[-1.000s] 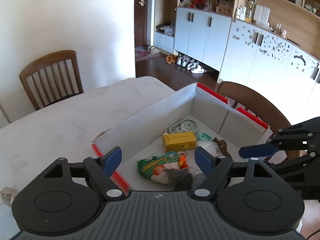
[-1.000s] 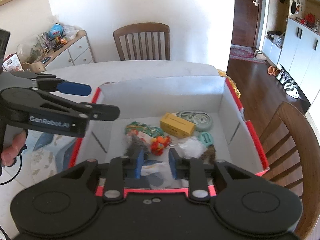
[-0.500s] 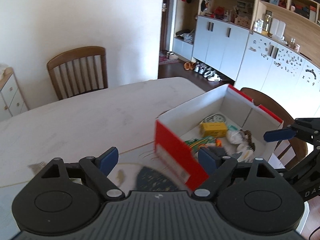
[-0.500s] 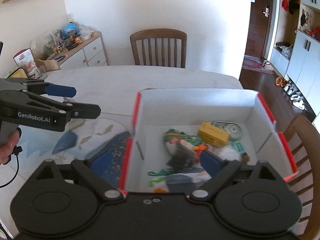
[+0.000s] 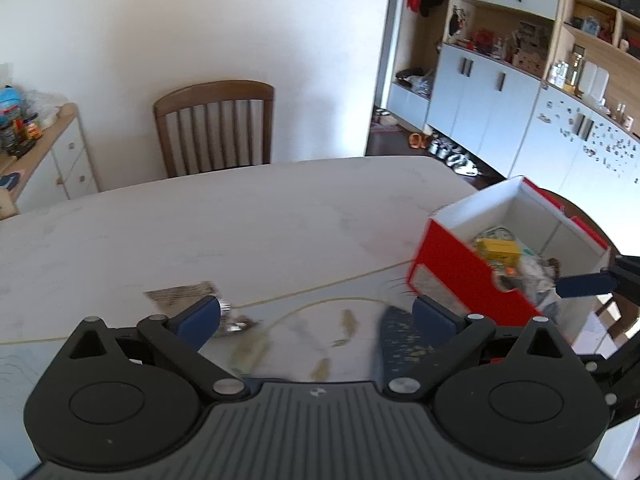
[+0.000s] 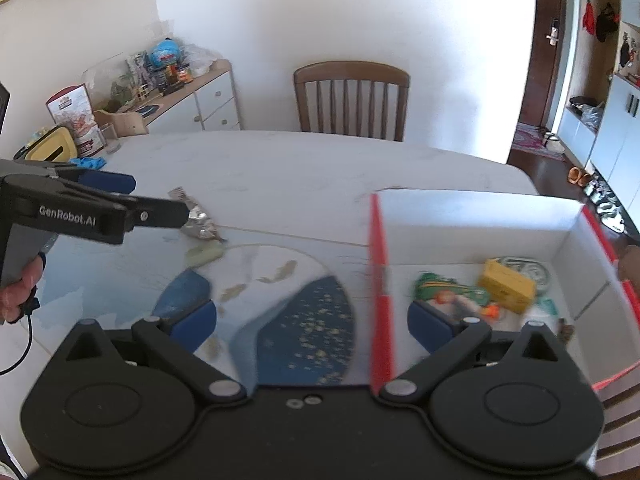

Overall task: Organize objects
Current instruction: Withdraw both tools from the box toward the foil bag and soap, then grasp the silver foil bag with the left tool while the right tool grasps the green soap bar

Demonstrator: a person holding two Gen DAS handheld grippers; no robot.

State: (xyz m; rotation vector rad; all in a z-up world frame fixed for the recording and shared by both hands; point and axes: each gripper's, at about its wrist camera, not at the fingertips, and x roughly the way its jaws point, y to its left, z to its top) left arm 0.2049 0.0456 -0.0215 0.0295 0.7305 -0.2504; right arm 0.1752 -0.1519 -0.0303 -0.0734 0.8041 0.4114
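A red and white cardboard box (image 6: 472, 216) stands on the table's right side and holds a yellow box (image 6: 508, 282), a green packet (image 6: 436, 284) and other small items. It also shows in the left wrist view (image 5: 452, 268). A crumpled silver wrapper (image 6: 198, 220) lies on the table left of the box, and shows in the left wrist view (image 5: 180, 292). My left gripper (image 5: 316, 316) is open and empty, just short of the wrapper. My right gripper (image 6: 312, 320) is open and empty, above the box's left wall.
A blue patterned placemat (image 6: 296, 320) covers the near table. A wooden chair (image 6: 352, 100) stands at the far side. A sideboard (image 6: 180, 92) with clutter is at the left. Another chair (image 6: 624, 400) is at the right.
Both grippers have swung left, away from the box. The right gripper, shut a second ago, has opened. The wrapper has come into view.
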